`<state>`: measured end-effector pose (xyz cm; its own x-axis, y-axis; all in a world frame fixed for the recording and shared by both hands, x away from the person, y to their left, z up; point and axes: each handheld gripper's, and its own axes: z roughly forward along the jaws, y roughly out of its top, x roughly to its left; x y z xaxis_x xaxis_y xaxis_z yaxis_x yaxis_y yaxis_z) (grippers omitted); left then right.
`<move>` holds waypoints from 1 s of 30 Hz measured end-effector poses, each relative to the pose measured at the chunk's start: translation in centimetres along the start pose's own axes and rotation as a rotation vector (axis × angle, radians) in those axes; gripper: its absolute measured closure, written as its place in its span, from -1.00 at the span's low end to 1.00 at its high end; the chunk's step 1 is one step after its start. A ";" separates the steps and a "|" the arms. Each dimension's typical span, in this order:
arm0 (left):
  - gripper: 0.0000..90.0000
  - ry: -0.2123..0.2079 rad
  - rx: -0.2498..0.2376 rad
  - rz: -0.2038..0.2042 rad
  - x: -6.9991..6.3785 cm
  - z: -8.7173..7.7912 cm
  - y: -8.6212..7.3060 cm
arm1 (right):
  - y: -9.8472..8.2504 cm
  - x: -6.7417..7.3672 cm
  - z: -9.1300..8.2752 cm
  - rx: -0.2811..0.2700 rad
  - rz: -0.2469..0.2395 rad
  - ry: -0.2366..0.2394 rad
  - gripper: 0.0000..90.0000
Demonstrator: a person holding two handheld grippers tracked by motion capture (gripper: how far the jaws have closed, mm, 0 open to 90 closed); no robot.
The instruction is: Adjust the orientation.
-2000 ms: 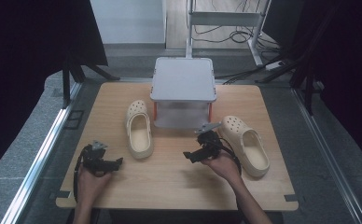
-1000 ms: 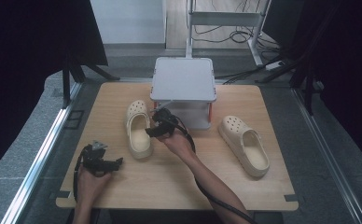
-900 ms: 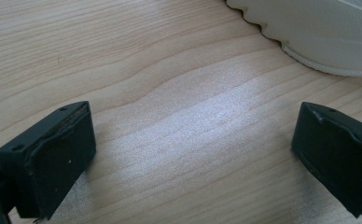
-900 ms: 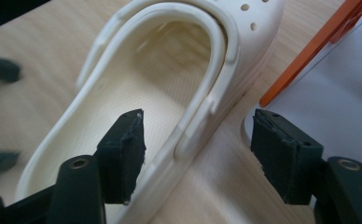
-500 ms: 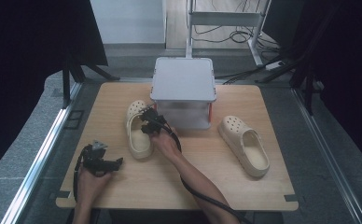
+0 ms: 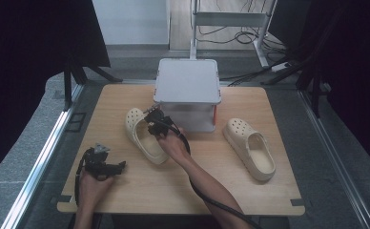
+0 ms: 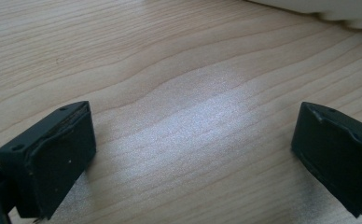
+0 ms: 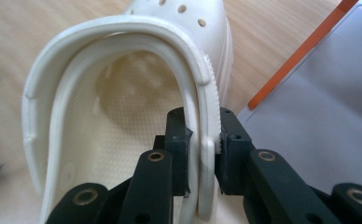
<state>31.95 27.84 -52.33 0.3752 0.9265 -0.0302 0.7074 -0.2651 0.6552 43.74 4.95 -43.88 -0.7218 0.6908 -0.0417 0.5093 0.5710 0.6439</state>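
Two cream clogs are seen on the counter [image 6: 126,95]. The left clog [image 6: 144,136], at nine o'clock of the grey box [image 6: 188,81], is pinched at its side wall by the right tongs [image 8: 202,154], just closed. The left tongs [image 7: 193,154] are held open over bare wood.

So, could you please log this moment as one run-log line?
right gripper: just closed, shut on left clog side wall | left gripper: open, idle over table
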 end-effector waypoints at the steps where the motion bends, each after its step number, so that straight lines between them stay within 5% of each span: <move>1: -1.00 0.000 0.000 0.000 0.0 0.0 0.0 | -0.1 0.0 -0.4 -0.003 -0.005 0.014 0.71; 12: -1.00 0.000 -0.001 -0.001 0.0 0.0 0.0 | -2.4 -0.8 -5.9 -0.007 -0.008 0.146 0.71; 23: -1.00 0.000 0.000 -0.005 0.0 0.0 0.0 | -4.9 -1.1 -10.5 -0.025 -0.019 0.195 0.71; 30: -1.00 -0.001 0.002 -0.005 0.0 0.0 0.0 | -8.3 -1.1 -13.0 -0.045 -0.009 0.234 0.71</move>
<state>31.93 27.81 -52.31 0.3725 0.9274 -0.0338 0.7105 -0.2615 0.6533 34.24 -6.32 -39.21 -0.8178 0.5614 0.1269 0.4847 0.5528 0.6779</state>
